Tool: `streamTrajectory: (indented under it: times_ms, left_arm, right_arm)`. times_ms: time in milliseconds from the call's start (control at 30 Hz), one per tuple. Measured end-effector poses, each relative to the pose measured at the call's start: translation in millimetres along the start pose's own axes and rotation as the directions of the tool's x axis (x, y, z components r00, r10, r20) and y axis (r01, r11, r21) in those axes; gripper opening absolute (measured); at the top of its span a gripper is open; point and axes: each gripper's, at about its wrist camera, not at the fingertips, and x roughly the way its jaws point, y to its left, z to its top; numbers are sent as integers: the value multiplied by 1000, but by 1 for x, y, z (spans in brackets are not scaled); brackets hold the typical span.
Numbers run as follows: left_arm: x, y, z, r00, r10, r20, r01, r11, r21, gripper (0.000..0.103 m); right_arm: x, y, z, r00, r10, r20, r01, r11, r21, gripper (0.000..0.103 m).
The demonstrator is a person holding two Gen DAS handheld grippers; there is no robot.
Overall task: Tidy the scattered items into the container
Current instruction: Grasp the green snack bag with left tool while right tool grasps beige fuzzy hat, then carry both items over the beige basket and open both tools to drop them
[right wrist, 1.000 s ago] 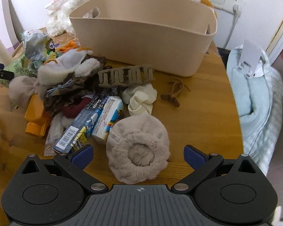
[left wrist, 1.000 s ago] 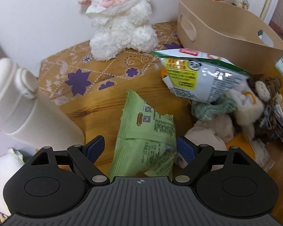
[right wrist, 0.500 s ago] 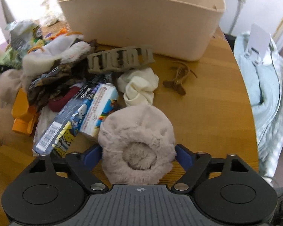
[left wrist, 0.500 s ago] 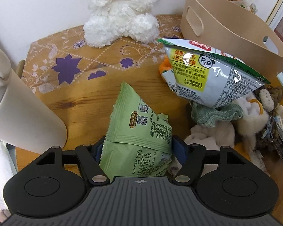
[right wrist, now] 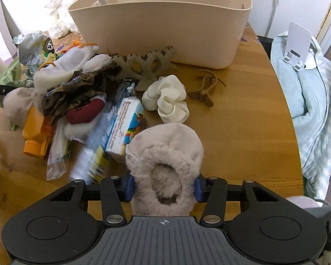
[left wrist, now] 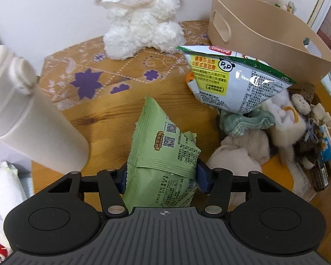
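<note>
Scattered items heaped on the wooden table point(right wrist: 242, 114), in front of and beside the beige container point(right wrist: 165, 28). Green snack packet point(left wrist: 163, 154) pinched between the closing left tongs point(left wrist: 161, 177), blue pads against both edges. Fuzzy grey slipper point(right wrist: 165, 161) squeezed between the closing right tongs point(right wrist: 164, 186). Cream scrunchie point(right wrist: 167, 99), brown clip point(right wrist: 203, 88) and silver snack bag point(left wrist: 236, 81) lying loose nearby.

The silver snack bag point(left wrist: 238, 84) carries a round panda badge reading "P&P" above a yellow panel of Chinese print too small to read. The green packet point(left wrist: 163, 154) shows two QR codes and a partly legible web address.
</note>
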Motion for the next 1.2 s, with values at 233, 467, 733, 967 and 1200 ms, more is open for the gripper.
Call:
streamTrajectory:
  times_ms: [233, 467, 733, 967, 1200]
  left_arm:
    - [-33, 10, 0, 998, 36, 42, -34, 998, -54, 57]
    - [-79, -9, 17, 989, 42, 145, -31, 997, -76, 57]
    - [-123, -54, 66, 951, -4, 309, 0, 1000, 13, 57]
    - [-119, -99, 119, 928, -42, 369, 26, 998, 49, 57]
    - [-72, -150, 160, 936, -60, 346, 31, 996, 87, 57]
  right_arm:
    - [-26, -10, 0, 999, 12, 47, -12, 1000, 5, 46]
    - [-57, -24, 18, 992, 10, 122, -8, 1000, -17, 46]
    - [-90, -51, 58, 970, -9, 242, 11, 1000, -7, 47]
    - [-104, -62, 107, 939, 15, 344, -18, 1000, 6, 47]
    - [-86, -64, 152, 930, 38, 364, -37, 999, -10, 47]
